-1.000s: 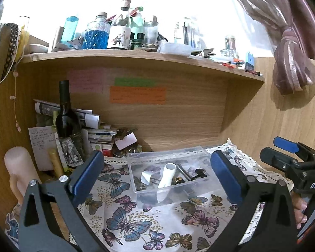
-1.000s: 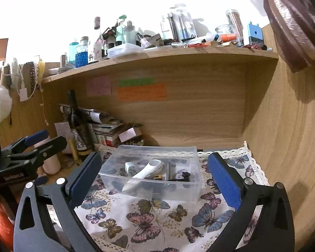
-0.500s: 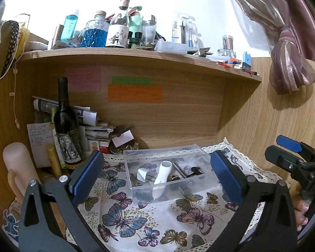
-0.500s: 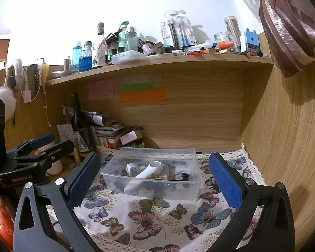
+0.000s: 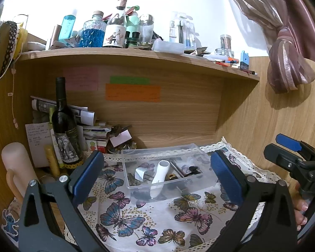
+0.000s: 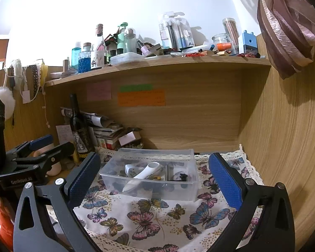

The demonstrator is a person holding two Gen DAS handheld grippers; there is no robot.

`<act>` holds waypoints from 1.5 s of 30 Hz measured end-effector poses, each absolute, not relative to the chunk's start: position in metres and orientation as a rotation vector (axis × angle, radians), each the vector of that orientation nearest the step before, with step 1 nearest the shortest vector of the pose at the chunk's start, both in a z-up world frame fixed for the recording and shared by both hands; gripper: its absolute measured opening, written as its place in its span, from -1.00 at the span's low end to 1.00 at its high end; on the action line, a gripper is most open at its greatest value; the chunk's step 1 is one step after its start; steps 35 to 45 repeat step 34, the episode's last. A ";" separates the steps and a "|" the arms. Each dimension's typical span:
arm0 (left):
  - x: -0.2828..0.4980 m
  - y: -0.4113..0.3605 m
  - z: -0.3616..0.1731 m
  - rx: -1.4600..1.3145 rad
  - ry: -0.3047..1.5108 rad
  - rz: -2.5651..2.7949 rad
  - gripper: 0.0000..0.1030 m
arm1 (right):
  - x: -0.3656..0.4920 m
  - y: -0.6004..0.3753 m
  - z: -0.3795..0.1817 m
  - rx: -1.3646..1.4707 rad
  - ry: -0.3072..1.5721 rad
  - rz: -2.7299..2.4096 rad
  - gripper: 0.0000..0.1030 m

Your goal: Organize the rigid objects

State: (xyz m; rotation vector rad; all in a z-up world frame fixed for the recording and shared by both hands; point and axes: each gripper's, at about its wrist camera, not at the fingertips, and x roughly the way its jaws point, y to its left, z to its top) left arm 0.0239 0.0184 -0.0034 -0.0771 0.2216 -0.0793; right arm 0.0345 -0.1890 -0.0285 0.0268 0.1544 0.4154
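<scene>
Wooden desk alcove (image 5: 178, 113) fills both views, cluttered shelf (image 6: 157, 63) above, sticky notes on the back panel. Butterfly cloth (image 5: 136, 214) covers the desk under my tools.

Ahead of both grippers sits the clear plastic bin (image 5: 195, 183), on the cloth, framed between the fingers in each view. Dark wine bottle (image 5: 65, 130) stands off to my left gripper's left, against a paper stack.

Left gripper (image 5: 157, 176): jaws spread wide, nothing between them. Right gripper (image 6: 155, 178): same, spread wide, empty. Each shows in the other's view at the edge, both hanging short of the bin, not touching it.

Inside the bin: white handheld device (image 5: 160, 176) lying slanted, biggest item; a small white block (image 5: 141, 172) just beside it on the left; a metal rod (image 5: 177, 169) to its right; a small black clip-like piece (image 5: 194, 170) further right; a tiny gold-ish bit near the device, too small to name.

Step, my read: rigid items look already gathered in the bin, cloth around it holds nothing loose. So I judge this as late stage, possibly done, or about to shift the bin. If moving it, next move needs both grippers closing on opposite walls, level lift, thin plastic may flex or slip.
</scene>
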 end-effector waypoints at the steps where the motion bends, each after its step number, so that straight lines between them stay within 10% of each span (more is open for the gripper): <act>1: 0.024 0.018 -0.003 -0.077 0.221 -0.079 1.00 | 0.034 -0.189 -0.028 0.028 0.153 0.416 1.00; 45: 0.019 0.010 -0.003 -0.054 0.221 -0.123 1.00 | 0.033 -0.186 -0.031 0.037 0.167 0.427 1.00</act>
